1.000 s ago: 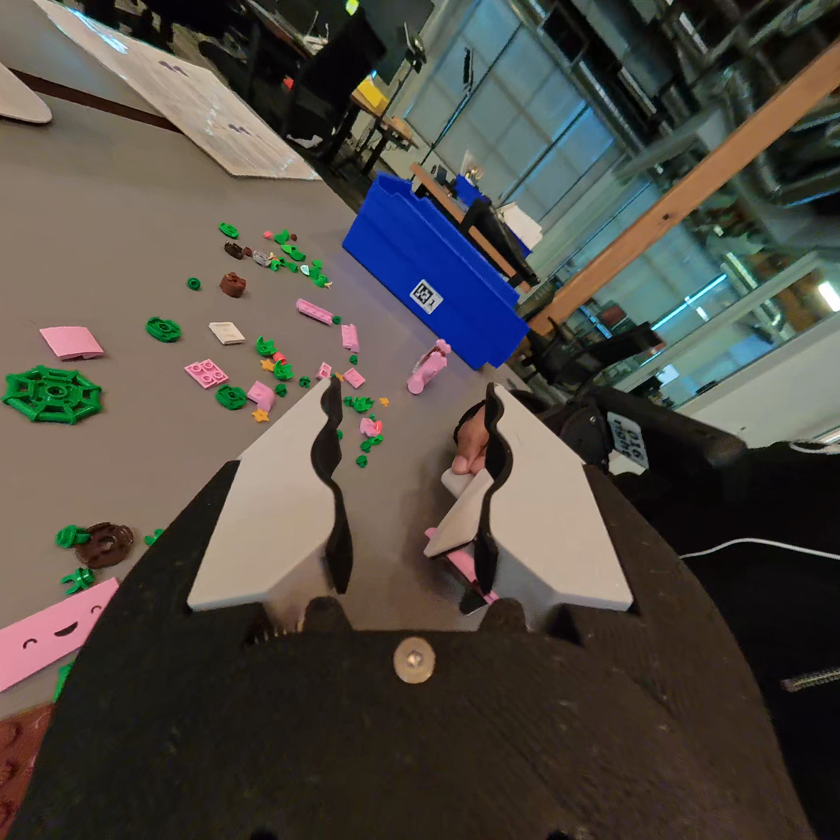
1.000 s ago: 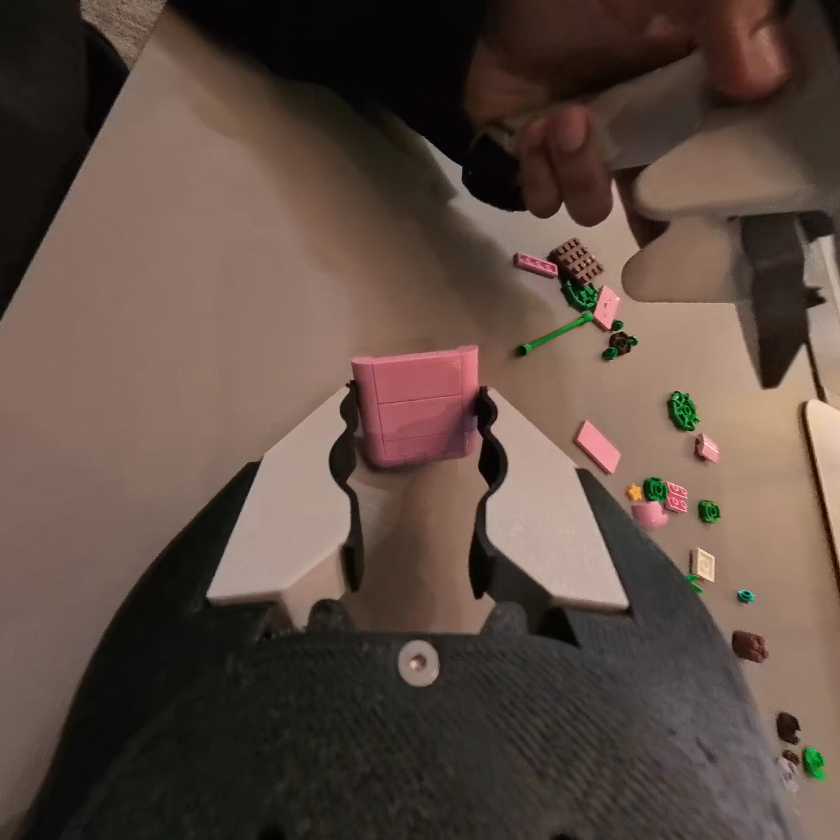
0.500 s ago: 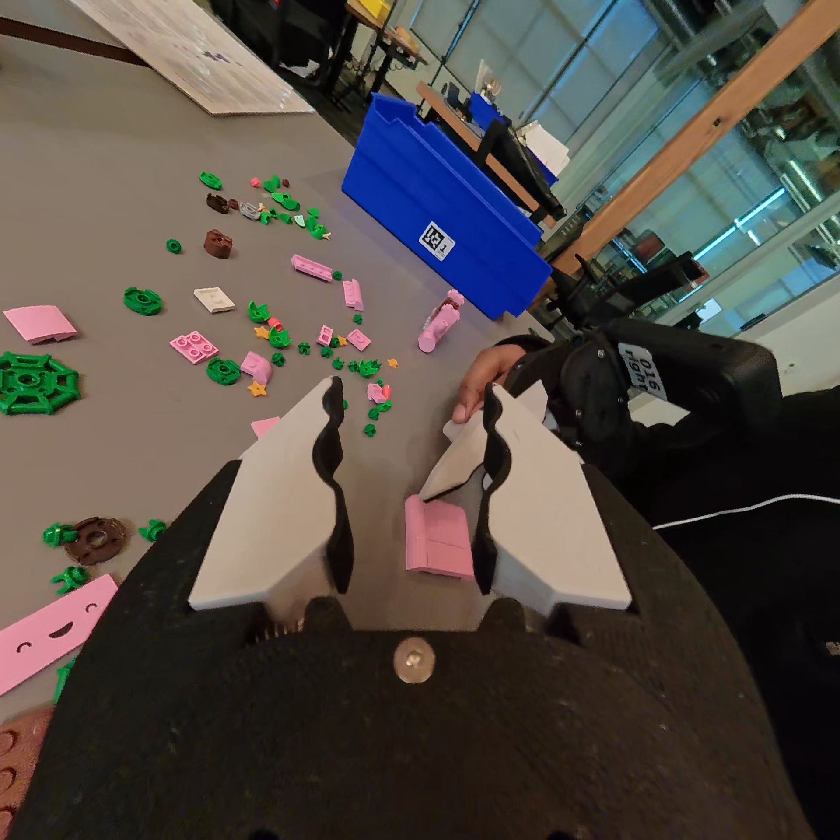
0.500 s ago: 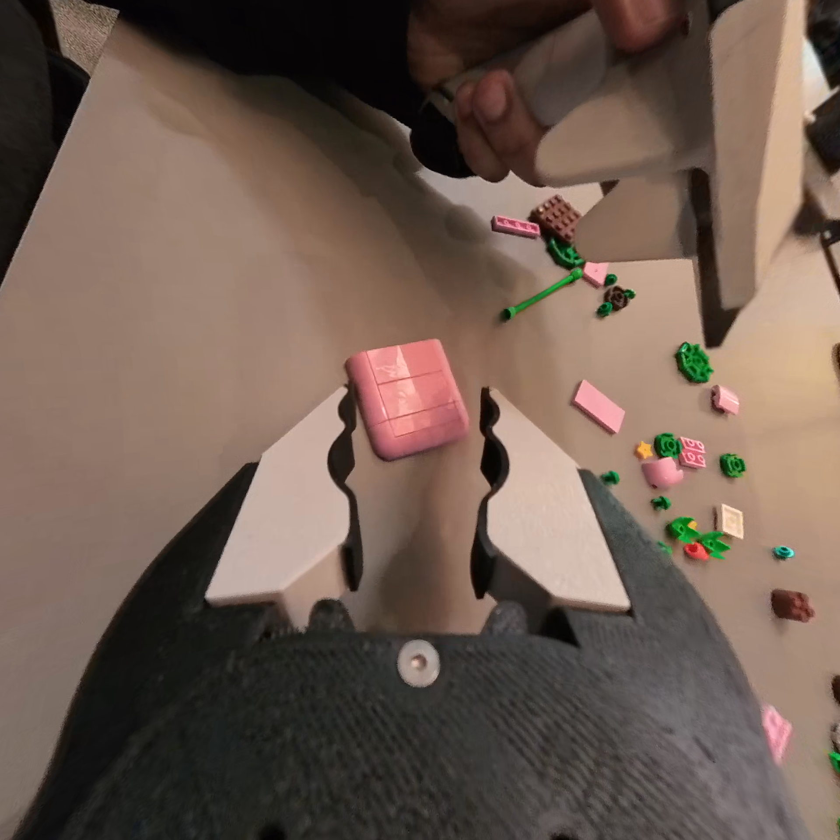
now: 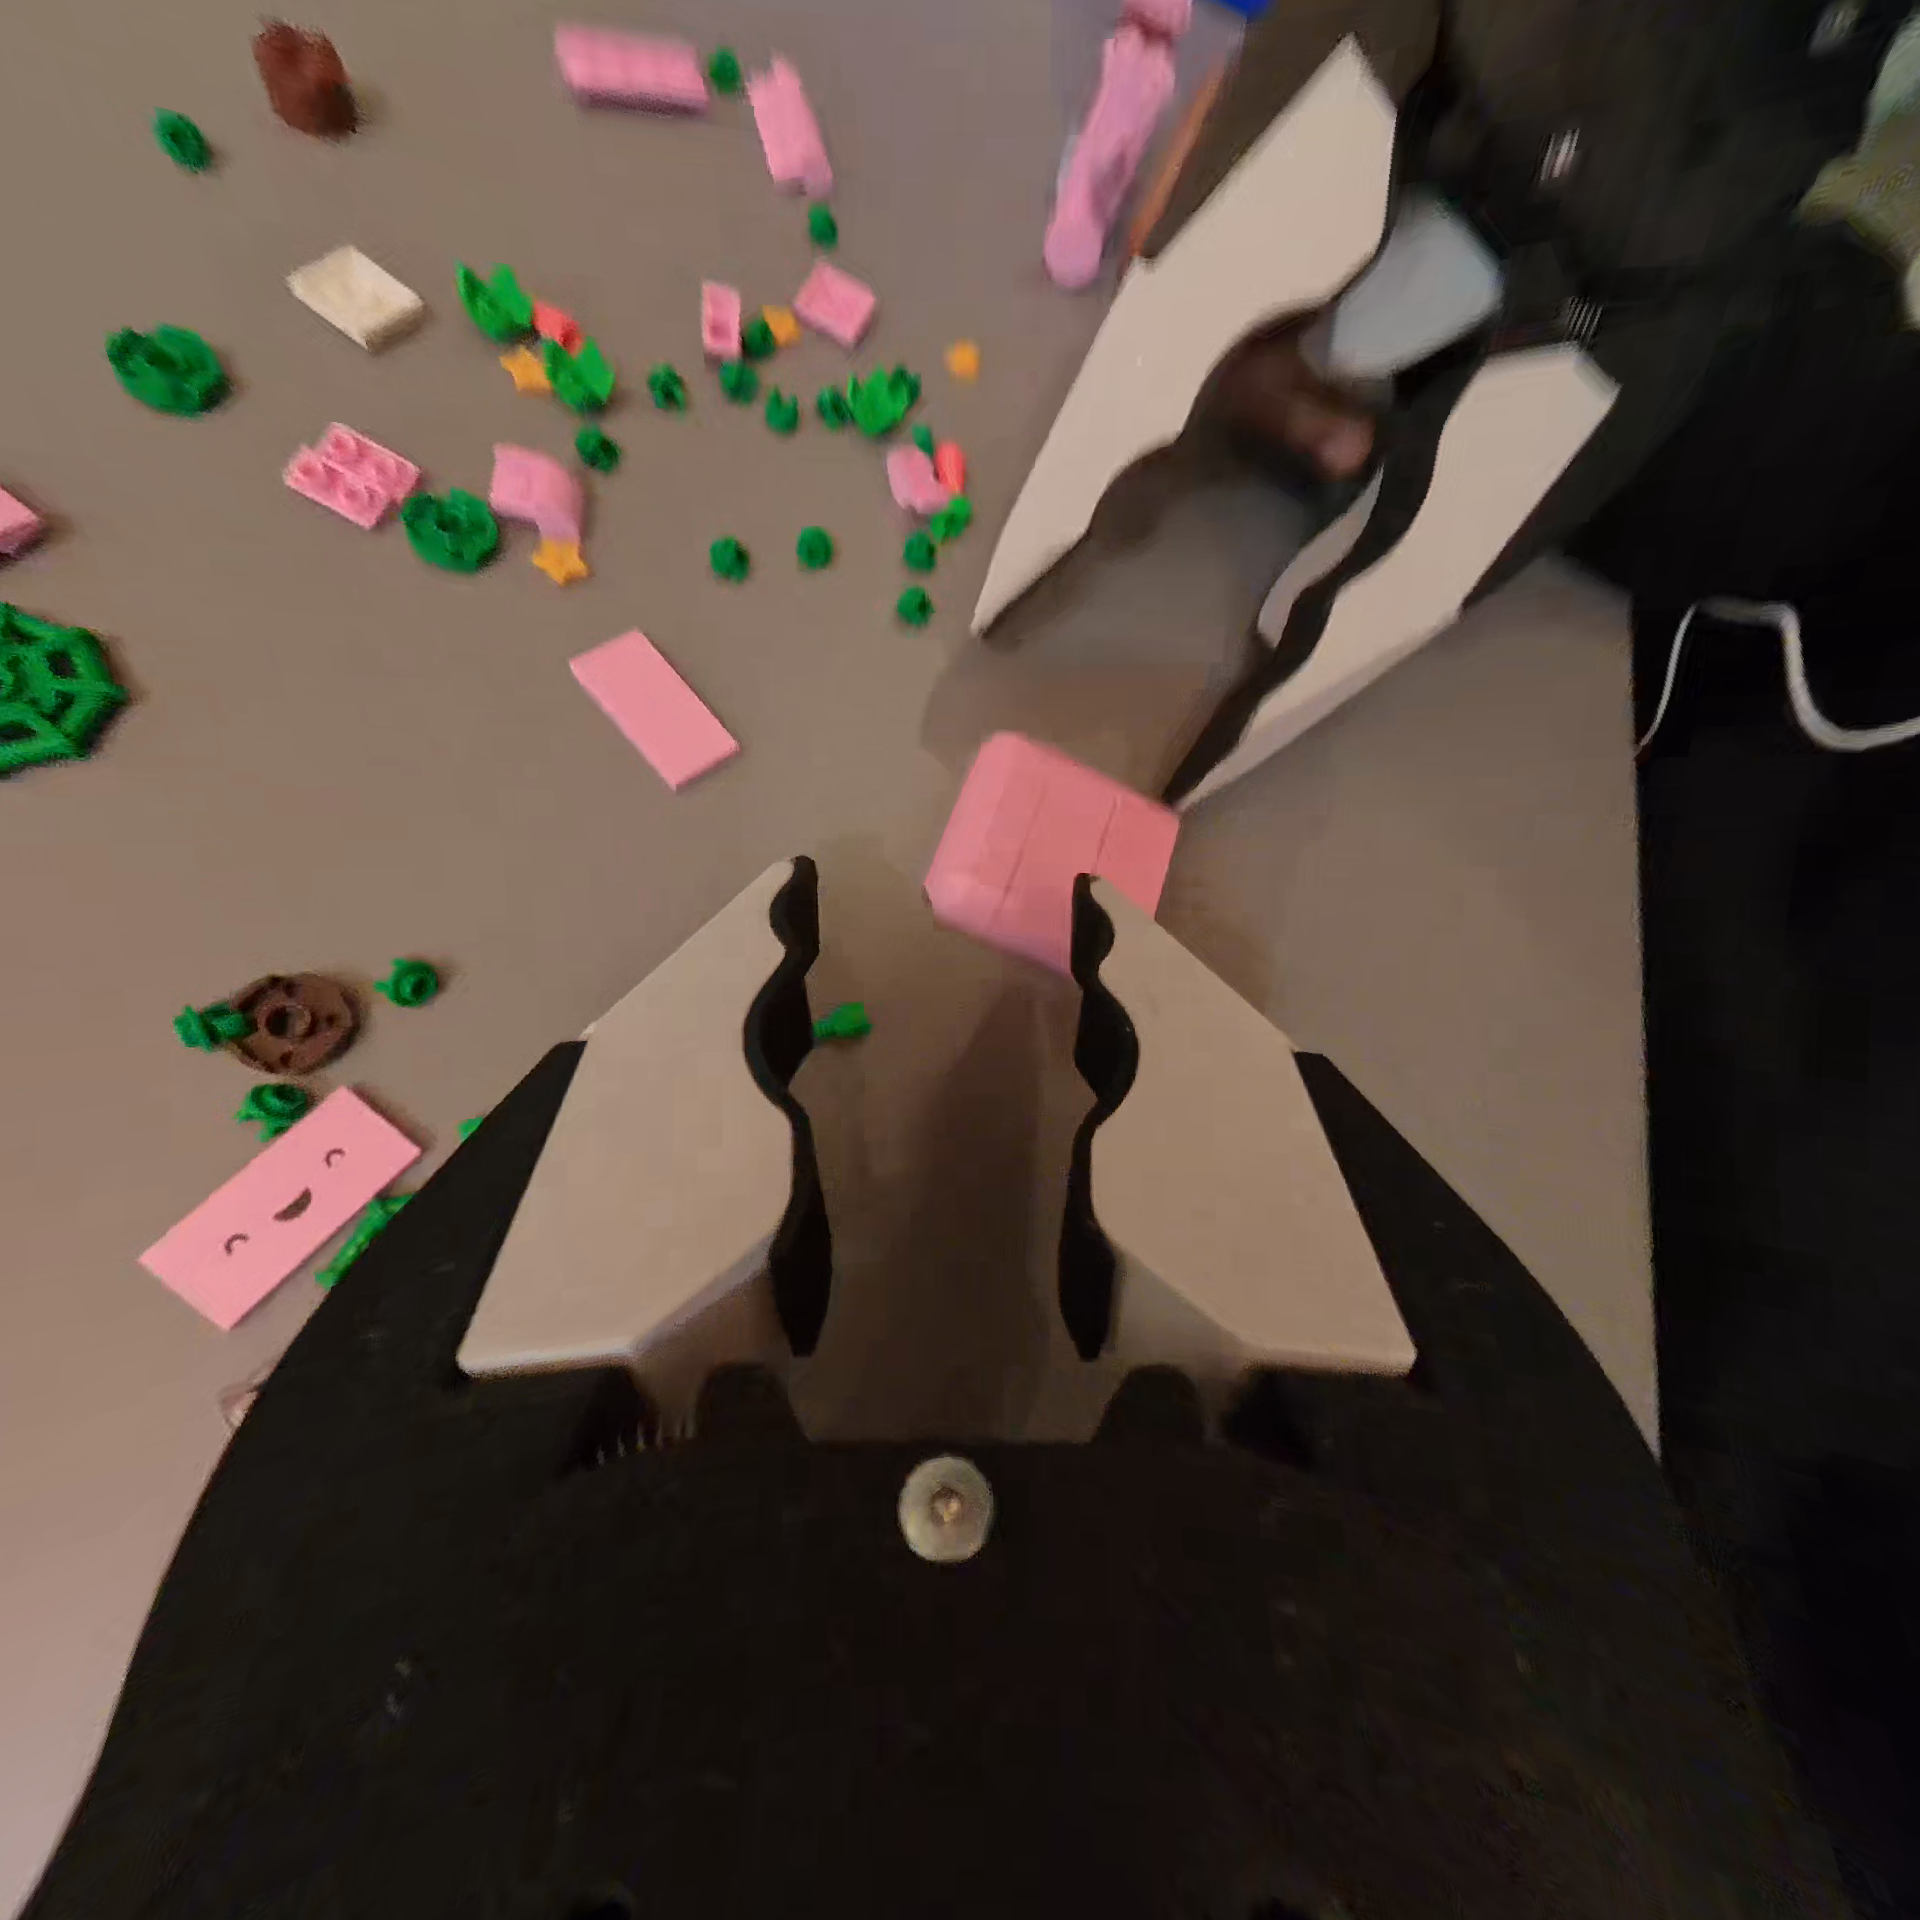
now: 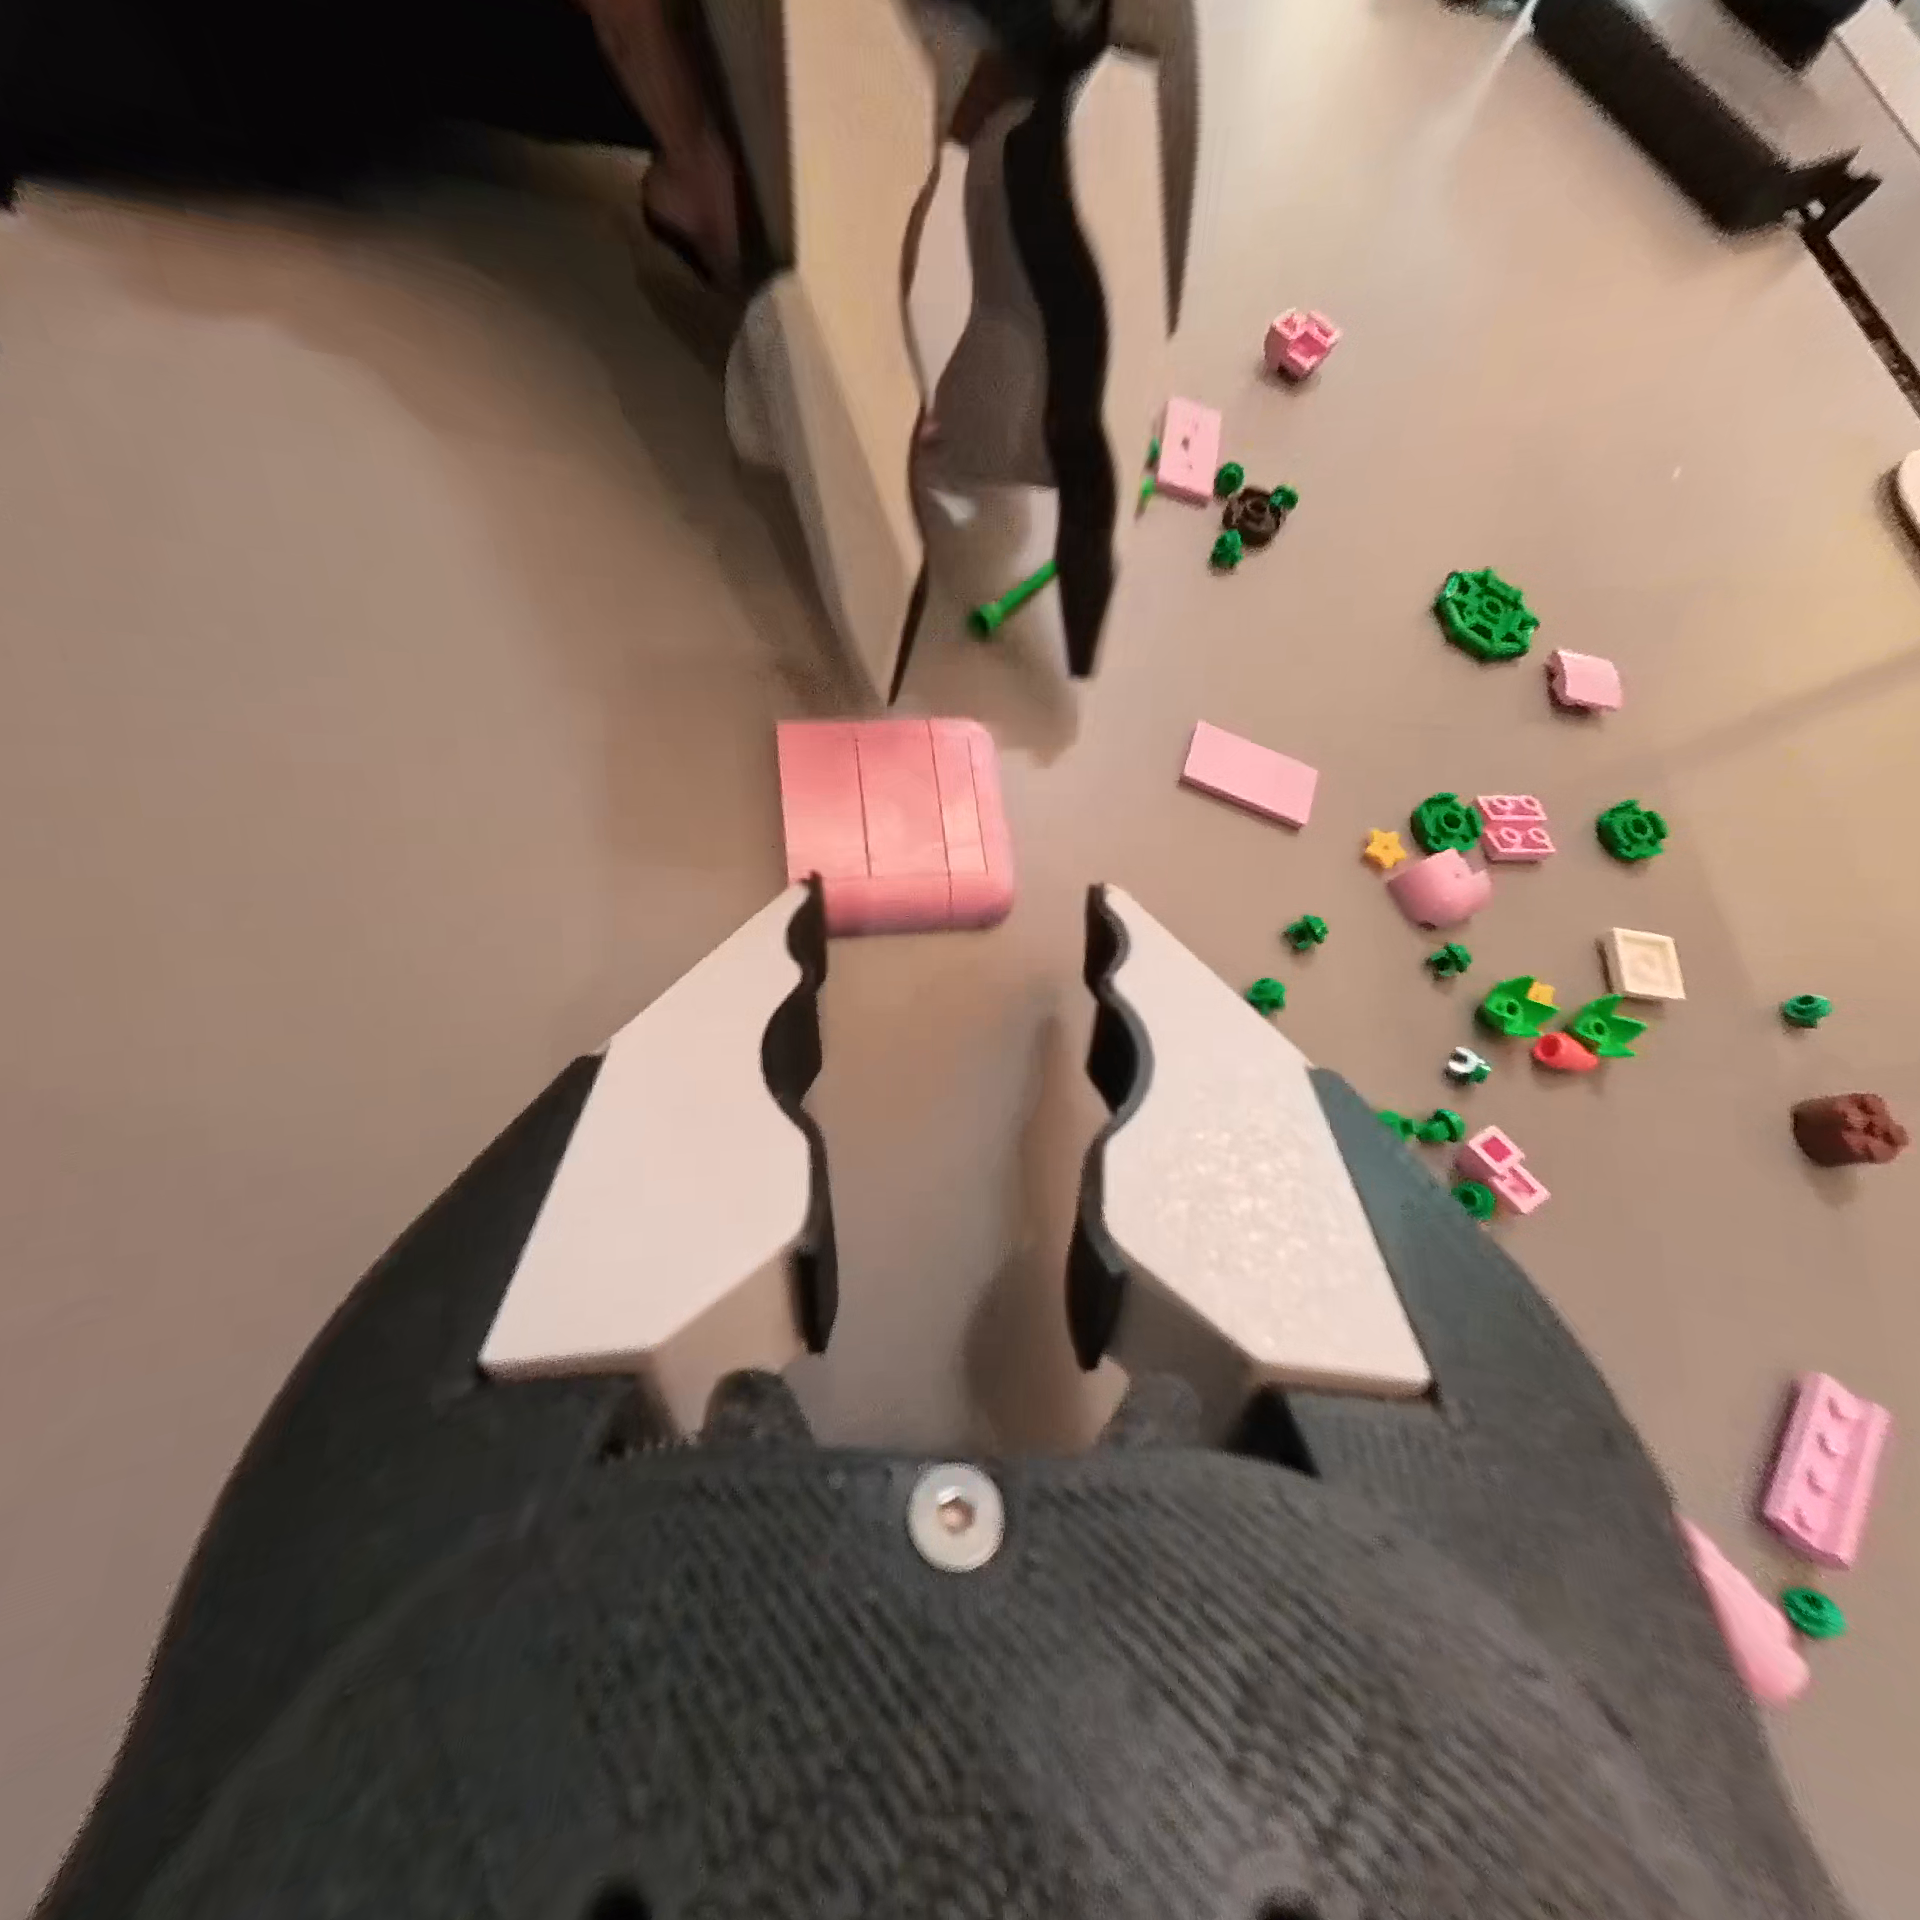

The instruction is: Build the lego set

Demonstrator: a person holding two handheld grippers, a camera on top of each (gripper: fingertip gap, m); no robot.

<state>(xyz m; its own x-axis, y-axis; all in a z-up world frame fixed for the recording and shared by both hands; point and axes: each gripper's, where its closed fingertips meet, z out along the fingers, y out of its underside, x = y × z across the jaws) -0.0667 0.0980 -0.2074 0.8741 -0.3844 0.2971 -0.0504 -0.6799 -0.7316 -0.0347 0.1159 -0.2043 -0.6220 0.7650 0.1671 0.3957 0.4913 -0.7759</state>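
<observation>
A pink block of stacked lego pieces lies on the grey table, held by neither gripper. My left gripper is open and empty, its right fingertip overlapping the block's near edge in the view. My right gripper is open and empty, just short of the block, which sits ahead of its left fingertip. Each gripper shows in the other's view, pointing down at the block from the far side: the right one and the left one. Loose pink, green and brown pieces are scattered around.
A flat pink tile lies left of the block and shows in the right wrist view. A pink smiley tile, a brown round piece and a green web wheel lie at the left. A person's dark sleeve borders the right. The tips of one gripper are about 5 cm away from the tips of the other.
My right gripper let go of the pink block, which now lies flat and turned on the table. My left gripper tipped down and moved close over the block.
</observation>
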